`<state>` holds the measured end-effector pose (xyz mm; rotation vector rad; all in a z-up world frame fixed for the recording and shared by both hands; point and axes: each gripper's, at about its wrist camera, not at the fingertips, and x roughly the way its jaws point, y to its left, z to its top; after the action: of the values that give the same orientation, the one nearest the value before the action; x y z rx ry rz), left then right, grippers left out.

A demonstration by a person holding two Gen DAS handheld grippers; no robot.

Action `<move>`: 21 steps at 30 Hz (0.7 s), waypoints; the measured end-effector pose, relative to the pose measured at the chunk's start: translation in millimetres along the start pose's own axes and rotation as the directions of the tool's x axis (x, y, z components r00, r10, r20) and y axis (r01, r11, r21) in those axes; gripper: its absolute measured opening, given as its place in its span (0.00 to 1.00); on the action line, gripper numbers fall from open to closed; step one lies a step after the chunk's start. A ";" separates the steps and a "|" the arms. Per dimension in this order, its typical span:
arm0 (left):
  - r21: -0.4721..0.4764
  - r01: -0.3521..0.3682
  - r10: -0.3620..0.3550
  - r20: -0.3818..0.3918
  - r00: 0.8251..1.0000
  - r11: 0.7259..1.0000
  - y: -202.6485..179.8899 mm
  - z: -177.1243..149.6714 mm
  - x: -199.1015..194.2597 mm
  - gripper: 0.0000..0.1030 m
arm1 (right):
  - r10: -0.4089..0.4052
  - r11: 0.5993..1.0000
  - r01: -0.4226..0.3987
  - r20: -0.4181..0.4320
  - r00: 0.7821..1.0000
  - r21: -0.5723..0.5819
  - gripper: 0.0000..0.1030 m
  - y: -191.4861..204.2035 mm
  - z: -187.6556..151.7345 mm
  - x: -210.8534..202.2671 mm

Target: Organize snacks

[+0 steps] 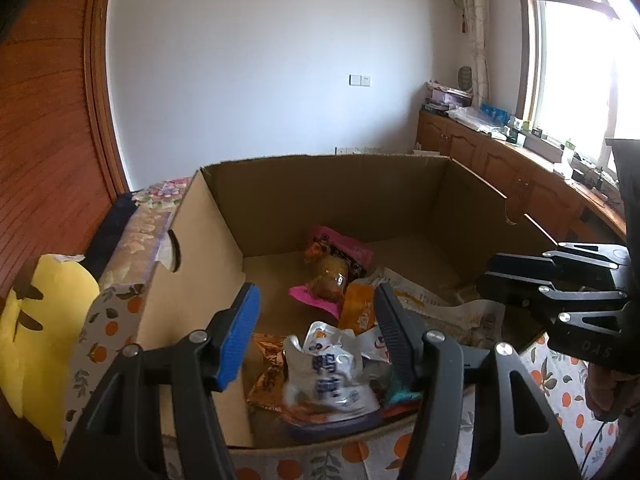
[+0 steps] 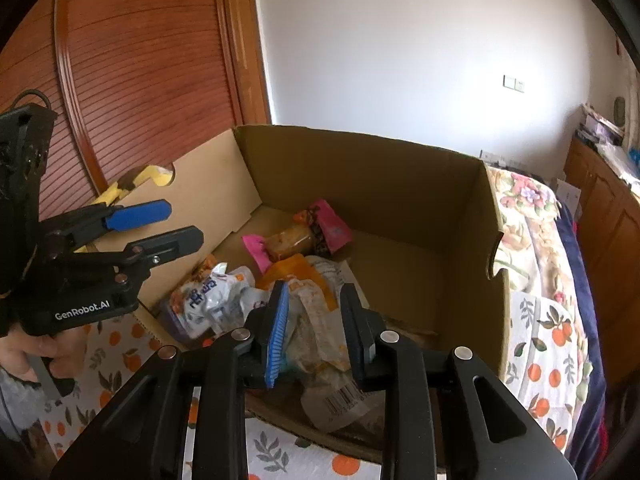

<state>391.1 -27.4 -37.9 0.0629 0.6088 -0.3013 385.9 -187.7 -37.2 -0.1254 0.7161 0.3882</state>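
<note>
Bedroom, orange-print cloth (image 2: 280, 456) under an open cardboard box (image 2: 360, 168). Snack packets heaped at the box's near edge: white foil pouch (image 1: 332, 372), pink-wrapped snack (image 2: 296, 236), pale crinkled bag (image 2: 320, 320). Left gripper (image 1: 316, 328) gapes wide above the pouch, empty. Right gripper (image 2: 316, 320) straddles the crinkled bag, jaws apart, contact unclear. Packets likely light, soft, slippery; pinch a sealed edge.

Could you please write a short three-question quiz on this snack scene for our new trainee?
1. True or false: the snack packets lie inside the box.
2. The wrapper around the brown snack is which colour? A green, B pink, C black.
3. Fill in: the tablecloth under the box is printed with ____.

Key
1. True.
2. B; its pink wrapper also shows in the right wrist view.
3. Oranges.
</note>
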 end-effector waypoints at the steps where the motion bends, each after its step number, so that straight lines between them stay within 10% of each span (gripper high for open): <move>1: 0.003 -0.006 0.006 0.006 1.000 1.000 -0.8 -0.3 -4.6 0.57 | -0.001 1.000 0.001 0.003 1.000 0.001 0.25 0.7 0.2 -3.7; 21: 0.053 -0.106 0.100 0.110 0.989 0.993 -36.4 -41.9 -155.0 0.60 | -0.091 0.995 0.080 0.186 0.978 0.067 0.31 52.5 -40.5 -173.8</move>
<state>236.5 -15.7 17.5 0.1337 0.4885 -0.2205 221.2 -201.8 48.3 -0.0622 0.5326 0.2916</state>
